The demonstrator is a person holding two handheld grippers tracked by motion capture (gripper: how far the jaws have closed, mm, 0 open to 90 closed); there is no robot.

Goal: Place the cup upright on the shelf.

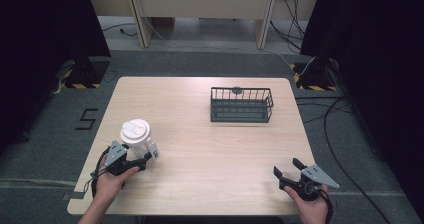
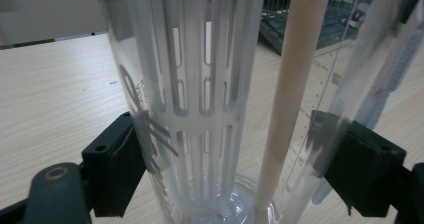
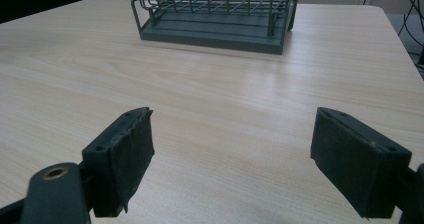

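A clear plastic pitcher (image 1: 136,134) with a white lid stands upright near the table's left front edge. In the left gripper view the pitcher (image 2: 200,84) shows a slotted white inner tube and a pale rod inside. My left gripper (image 1: 144,155) reaches around its base, and the jaws (image 2: 227,169) stand wide apart on either side of the clear wall, touching it or nearly so. My right gripper (image 1: 286,166) hovers open near the front right corner of the table, with nothing between its jaws (image 3: 232,159).
A dark grey wire basket (image 1: 241,104) stands at the back right of the wooden table (image 1: 210,149), and it sits straight ahead of the right gripper as the basket (image 3: 215,14). Cables run over the floor to the right of the table.
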